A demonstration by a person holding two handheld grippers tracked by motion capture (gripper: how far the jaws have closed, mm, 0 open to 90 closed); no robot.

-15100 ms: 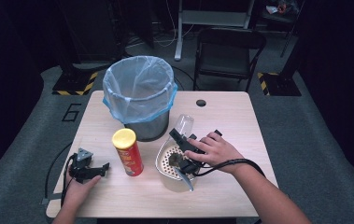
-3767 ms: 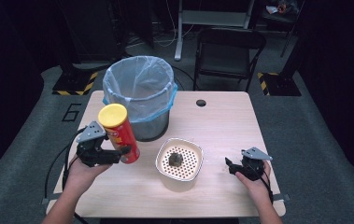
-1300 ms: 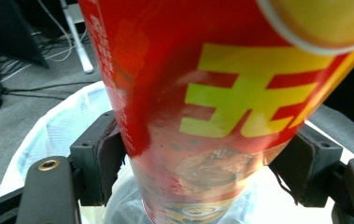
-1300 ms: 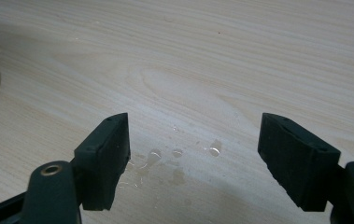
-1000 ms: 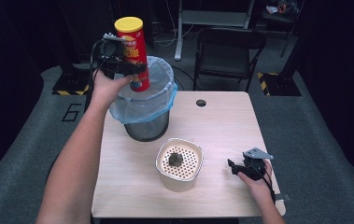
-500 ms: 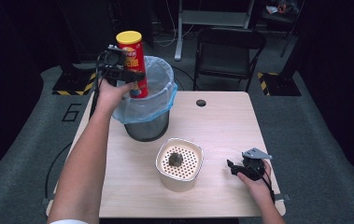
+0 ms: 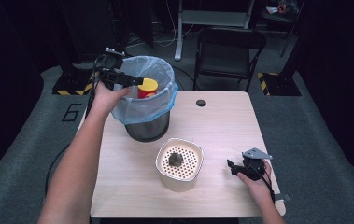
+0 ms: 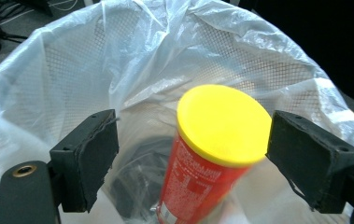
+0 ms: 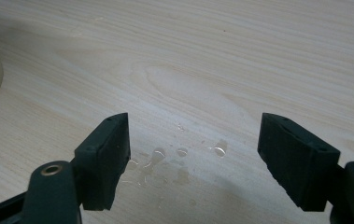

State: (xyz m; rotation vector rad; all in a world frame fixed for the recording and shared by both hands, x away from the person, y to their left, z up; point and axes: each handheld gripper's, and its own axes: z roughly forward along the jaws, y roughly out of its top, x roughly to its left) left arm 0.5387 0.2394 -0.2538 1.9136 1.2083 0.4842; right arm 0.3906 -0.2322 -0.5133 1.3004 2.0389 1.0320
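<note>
The left gripper (image 8: 193, 154) had just been opening: its two black, matt, blocky pads (image 8: 88, 156) stood wide, and the chip can (image 8: 214, 154) sat between them without touching either. The can was a red printed cylinder with a smooth, round yellow lid, tilted, its lower end down inside the bin (image 7: 147, 105) (its outline was slightly blurred). The bin was a round, dark wire-mesh basket lined with a thin, crinkled, translucent blue-white plastic bag (image 8: 174, 51), which folded over the rim. The left gripper hung above the bin's left rim.

The right gripper (image 9: 193, 161) rested on the table (image 7: 221, 121), well to the right of the bin and nearer the person; its jaws were parted with nothing between them. Below them lay pale, matt wood-grain laminate with a few small water drops (image 9: 179, 154).

Between the bin and the right gripper, just in front of the bin, stood a cream strainer bowl (image 7: 179, 163), rounded-square and perforated with small holes, holding a dark lump (image 7: 175, 159).
</note>
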